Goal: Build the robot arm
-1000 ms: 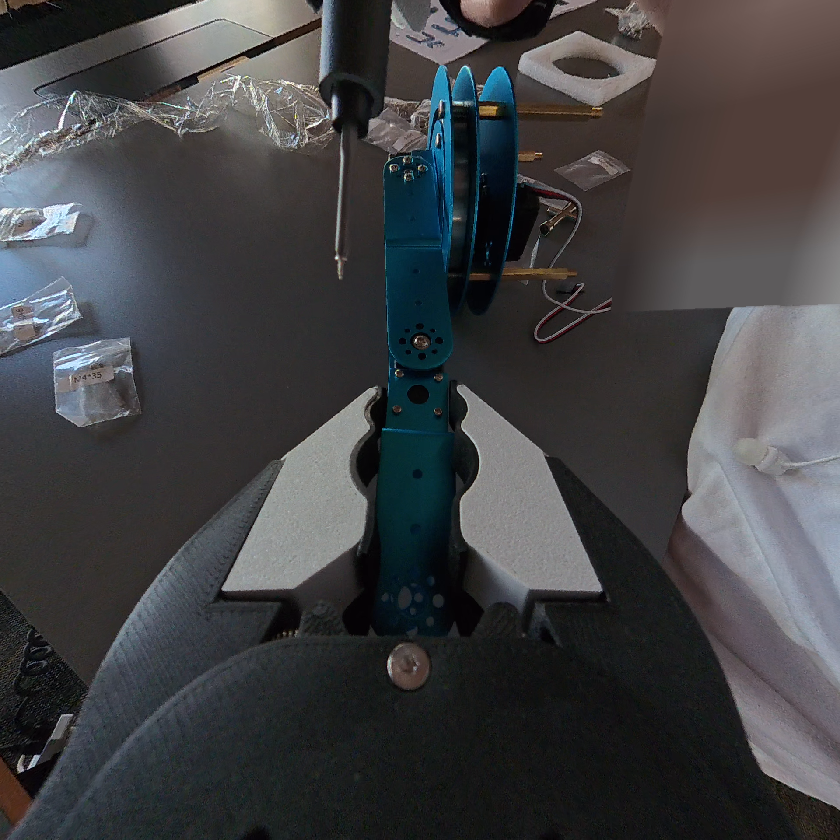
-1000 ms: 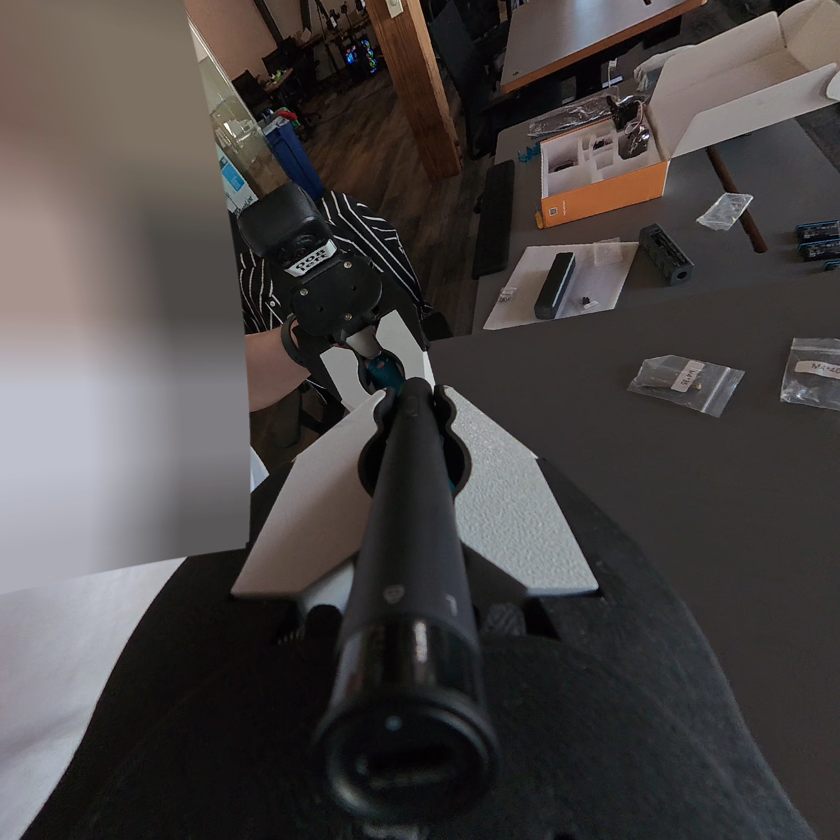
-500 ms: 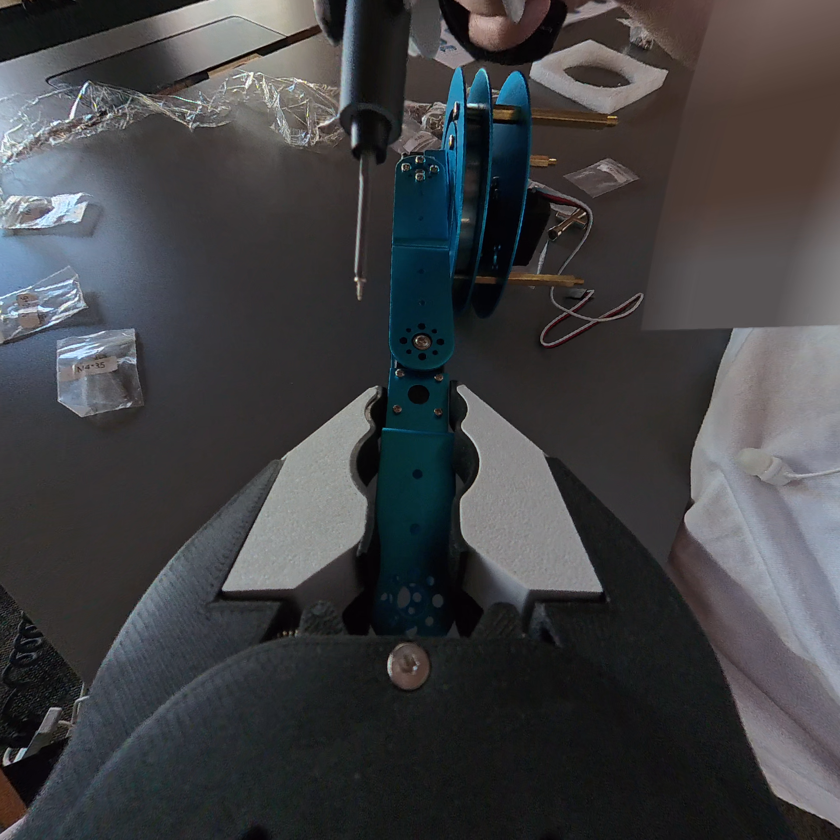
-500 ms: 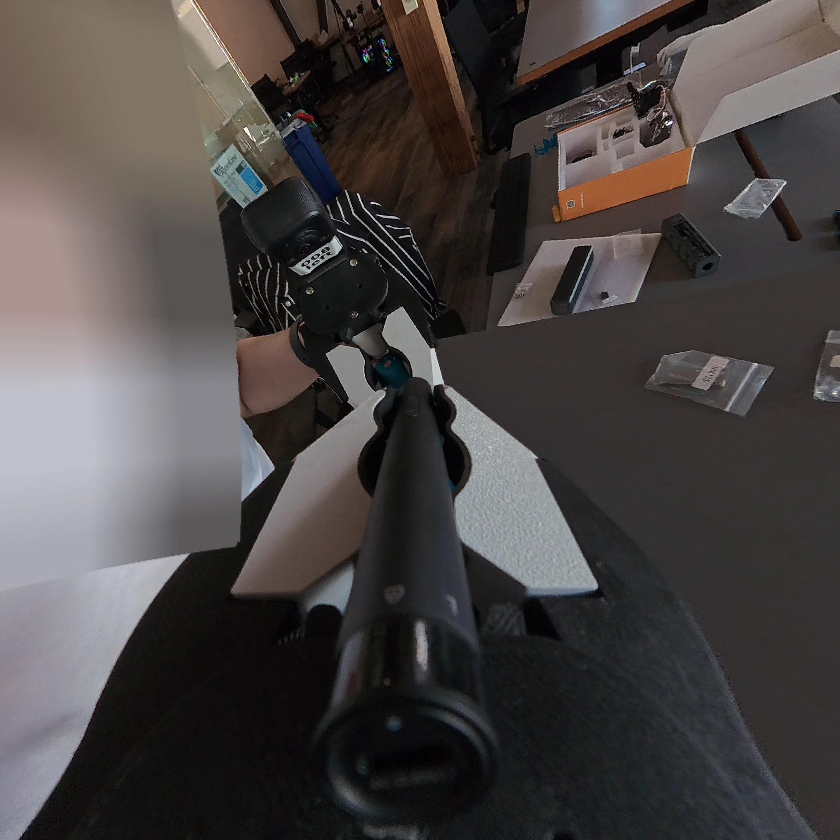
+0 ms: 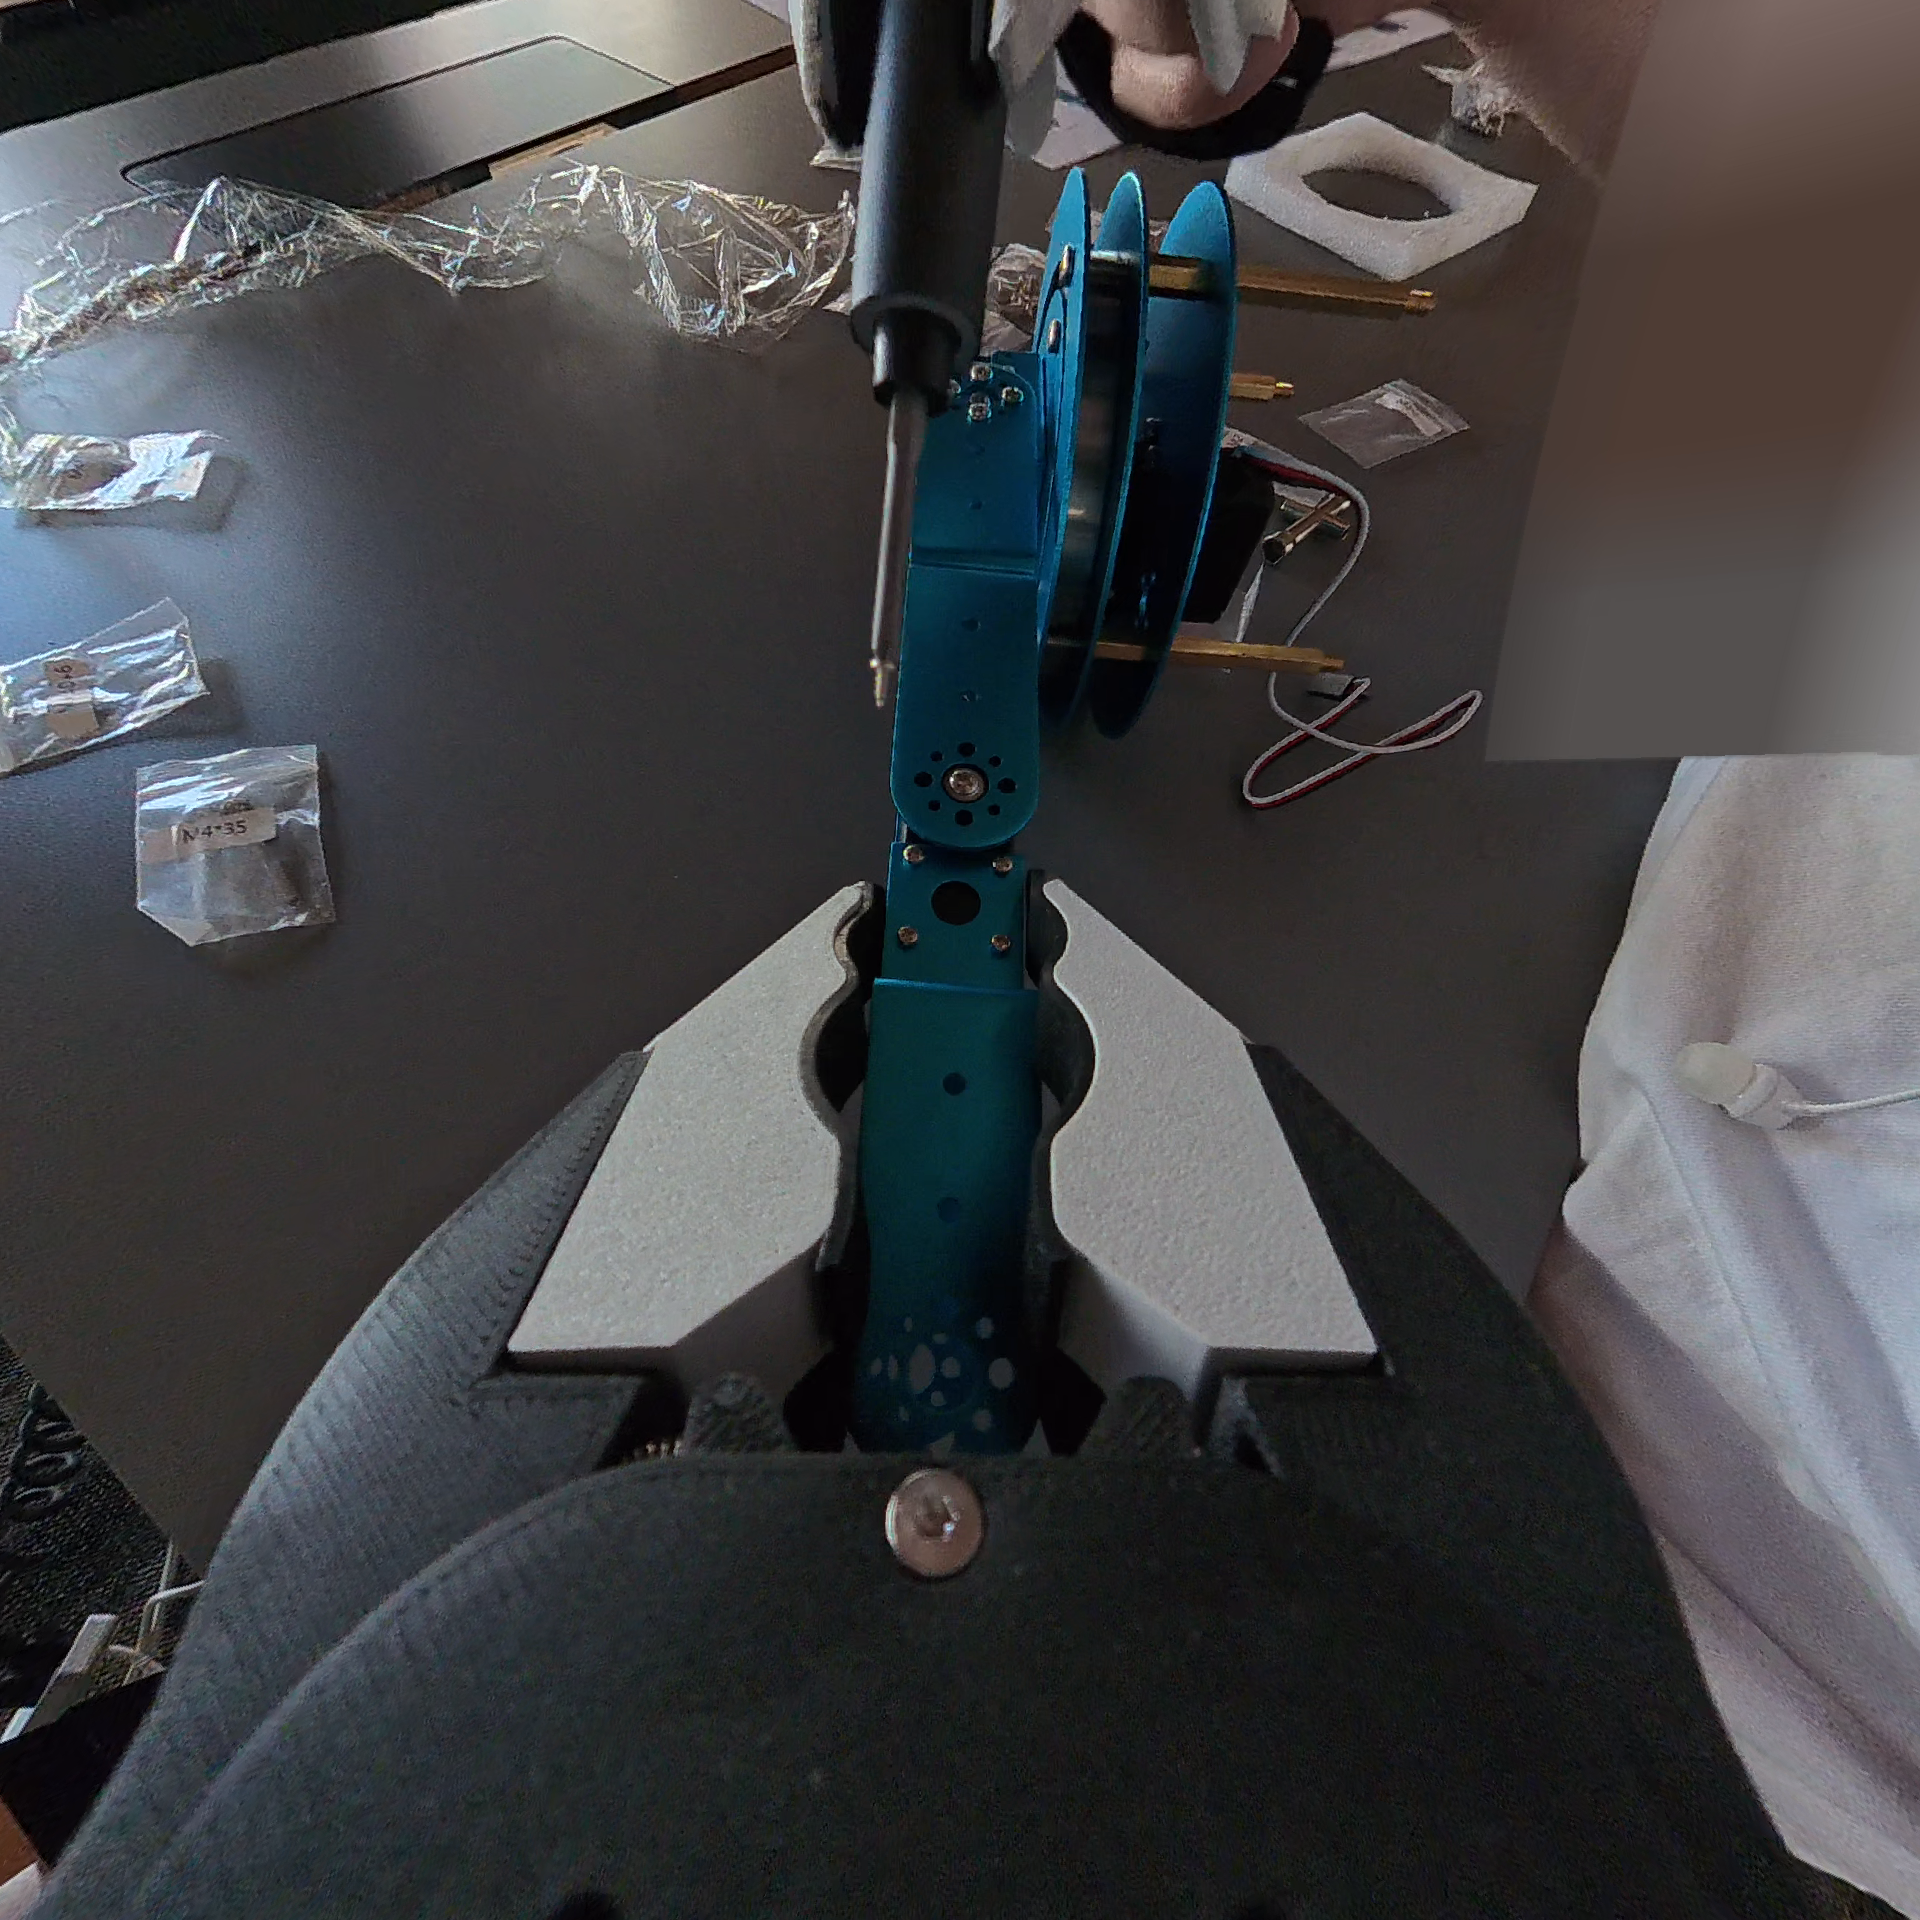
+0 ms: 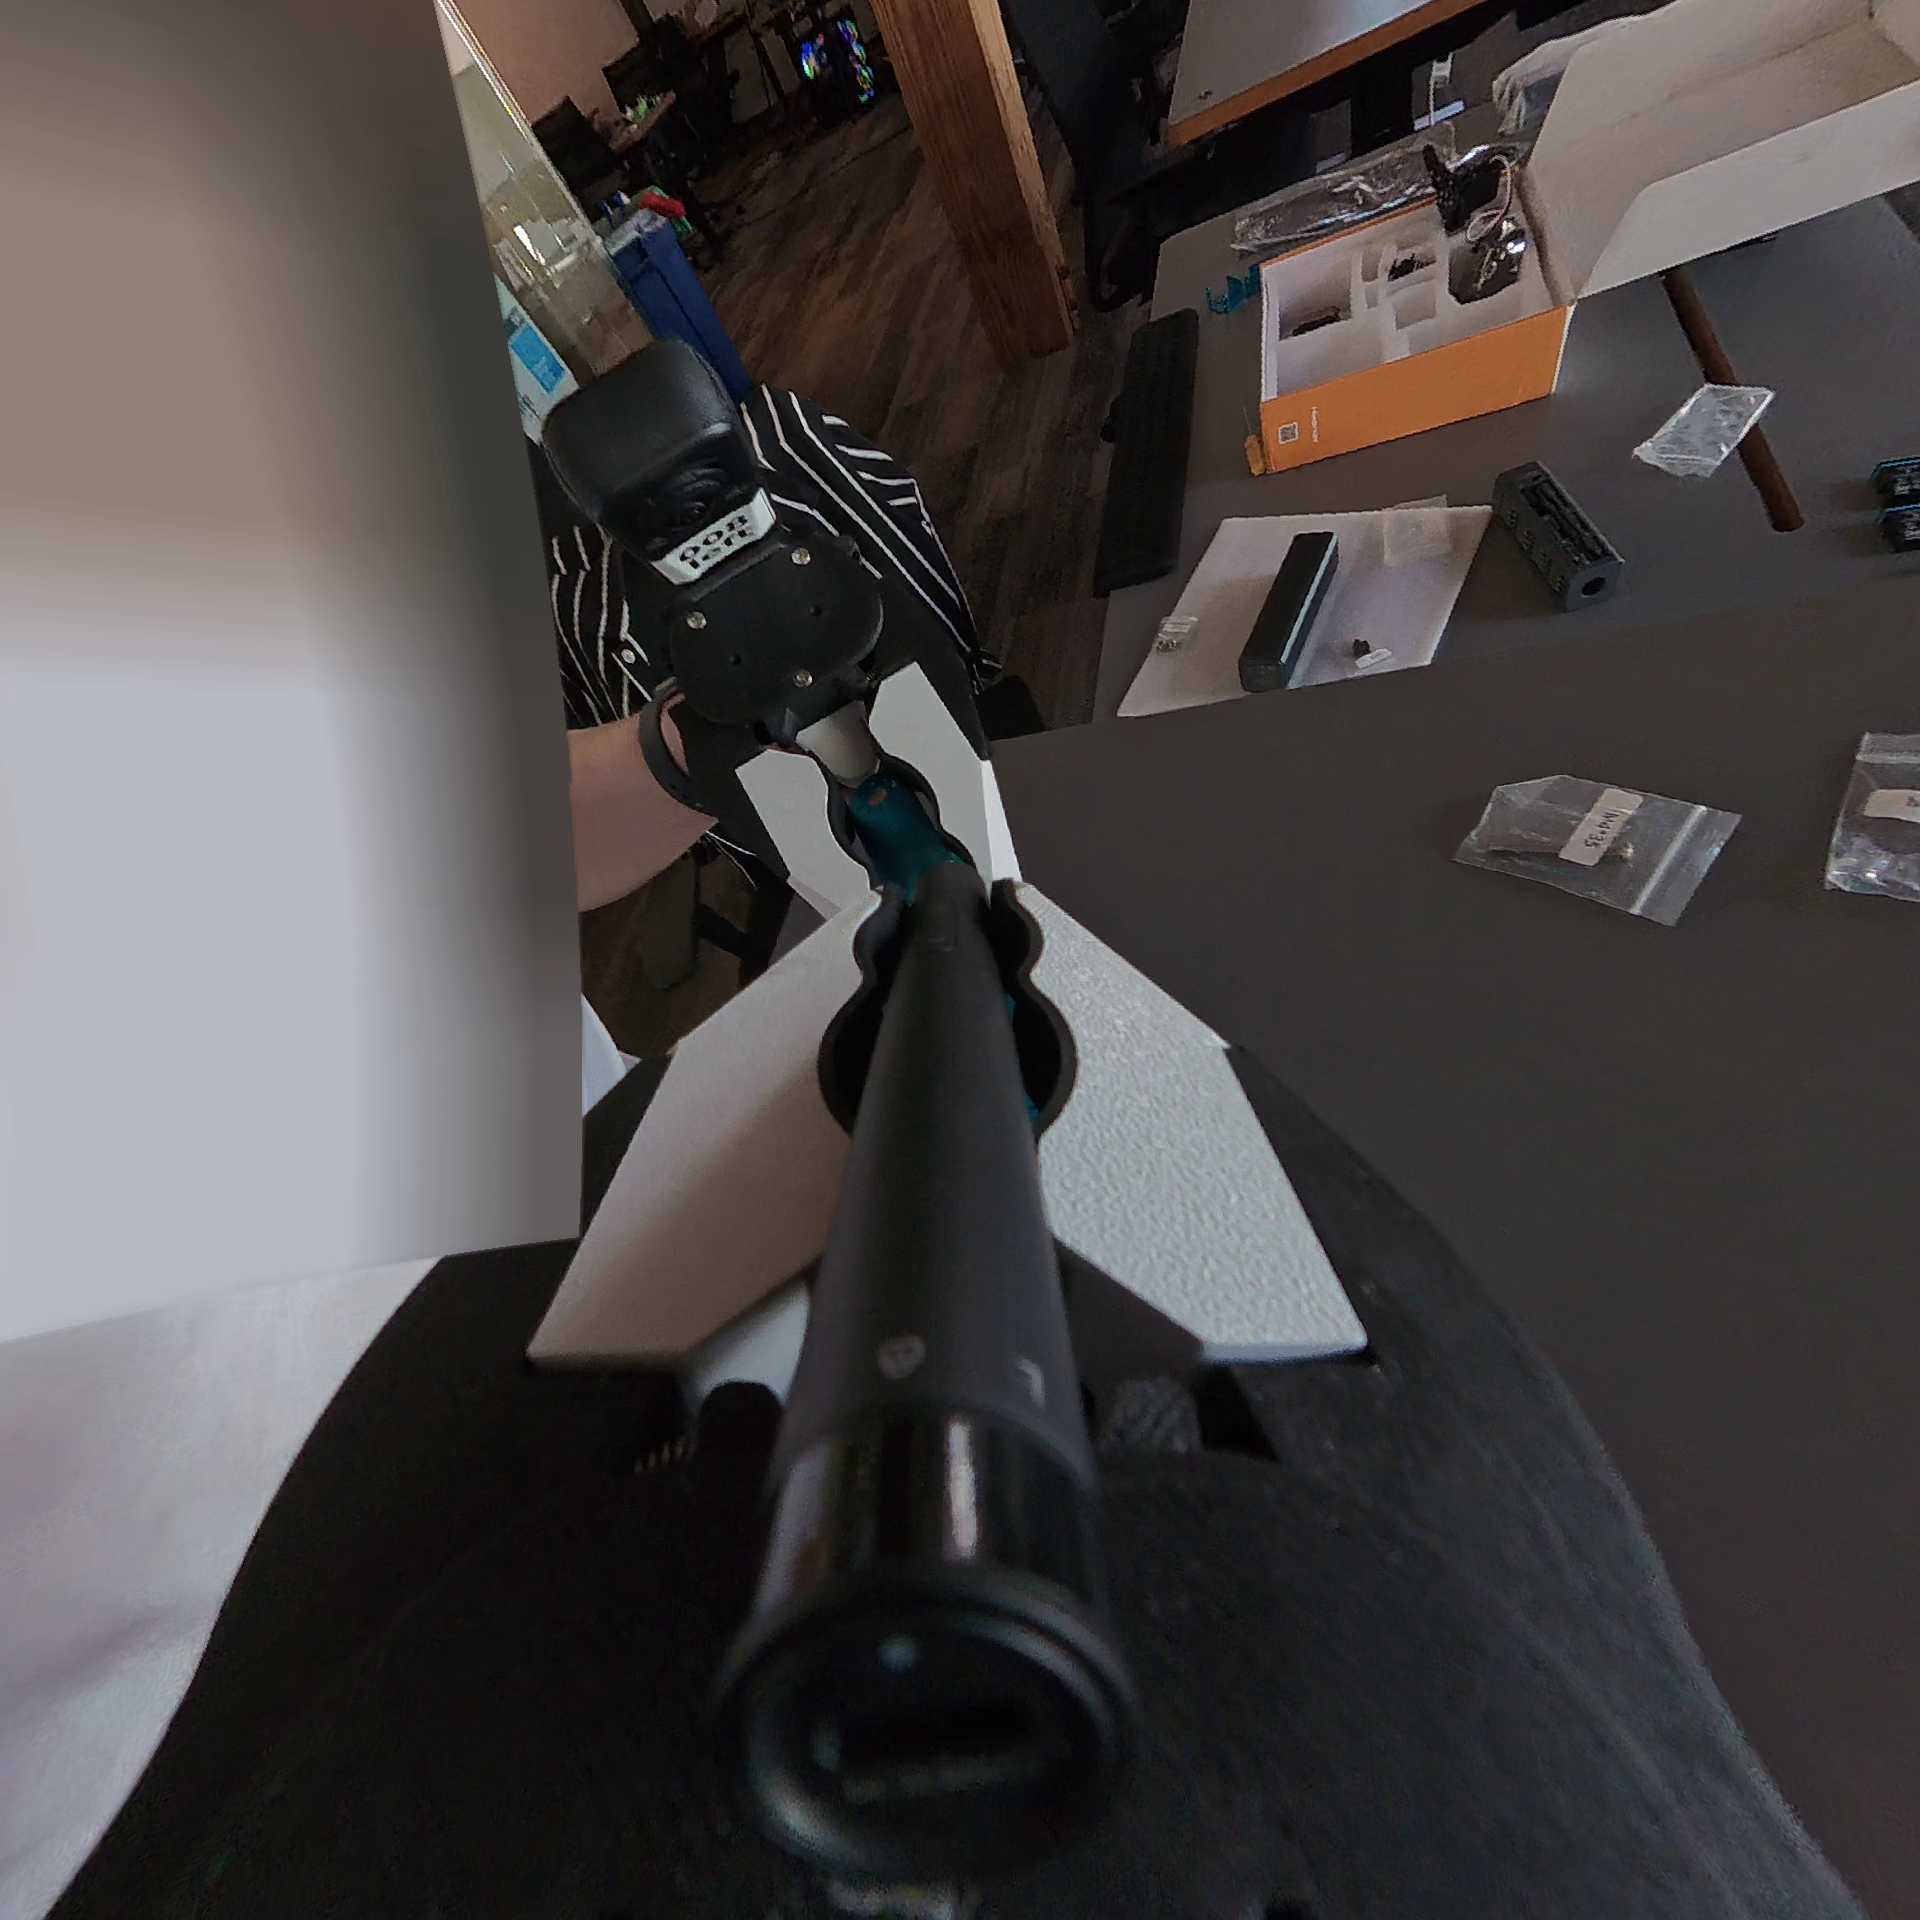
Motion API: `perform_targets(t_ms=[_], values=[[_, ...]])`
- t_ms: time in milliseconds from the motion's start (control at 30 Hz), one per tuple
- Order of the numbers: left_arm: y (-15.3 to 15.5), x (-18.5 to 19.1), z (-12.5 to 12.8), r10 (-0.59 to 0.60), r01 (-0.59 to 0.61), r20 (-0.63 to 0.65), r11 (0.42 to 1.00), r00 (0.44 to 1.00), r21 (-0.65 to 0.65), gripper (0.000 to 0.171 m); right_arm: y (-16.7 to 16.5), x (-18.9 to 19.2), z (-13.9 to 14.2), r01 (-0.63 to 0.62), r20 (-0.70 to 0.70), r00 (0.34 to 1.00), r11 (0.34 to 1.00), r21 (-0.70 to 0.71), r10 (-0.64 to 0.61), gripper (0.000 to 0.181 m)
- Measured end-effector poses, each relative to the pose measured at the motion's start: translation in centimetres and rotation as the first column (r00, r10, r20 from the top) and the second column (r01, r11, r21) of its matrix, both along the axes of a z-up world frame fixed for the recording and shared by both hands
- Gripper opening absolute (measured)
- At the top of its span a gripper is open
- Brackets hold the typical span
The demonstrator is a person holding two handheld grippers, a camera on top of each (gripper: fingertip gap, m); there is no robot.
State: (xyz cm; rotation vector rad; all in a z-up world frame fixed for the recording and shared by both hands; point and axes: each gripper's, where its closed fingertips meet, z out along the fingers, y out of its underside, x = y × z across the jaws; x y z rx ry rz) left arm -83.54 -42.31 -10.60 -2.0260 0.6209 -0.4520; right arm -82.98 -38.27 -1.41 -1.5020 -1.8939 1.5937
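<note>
My left gripper (image 5: 951, 904) is shut on a blue metal robot arm (image 5: 961, 1122) made of jointed brackets; its far end joins three blue round plates (image 5: 1143, 447) with brass standoffs above the dark table. My right gripper (image 6: 940, 920) is shut on a black electric screwdriver (image 6: 940, 1247). In the left wrist view the screwdriver (image 5: 920, 187) comes down from the top, its bit tip (image 5: 881, 681) just left of the blue arm's upper bracket. In the right wrist view the left gripper (image 6: 904, 821) shows farther off, holding the blue arm.
On the dark table (image 5: 520, 623) lie small bags of screws (image 5: 234, 842), crumpled clear wrap (image 5: 416, 249), a white foam frame (image 5: 1377, 192) and a red-white wire (image 5: 1361, 727). Farther off are an open orange box (image 6: 1423, 343) and a white sheet with a black bar (image 6: 1294, 613). Some 10 cm of space lies between my two pairs of fingers.
The screwdriver has moved right and closer to the blue arm; its bit now lies right beside the upper bracket. Both grippers keep their hold.
</note>
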Motion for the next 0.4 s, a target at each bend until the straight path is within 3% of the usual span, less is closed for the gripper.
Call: perform_targets(t_ms=[133,400], values=[[0.0,0.0,0.0,-0.002,0.002,0.004,1.000,1.000,0.000,0.026,0.7,0.4,-0.2,-0.020,0.040,0.999,0.992,0.123,0.015,0.018],[0.1,-0.1,0.0,0.006,-0.006,0.015,1.000,1.000,0.001,0.026,-0.3,1.0,-0.5,-0.185,0.160,0.977,0.937,0.295,0.143,0.018]])
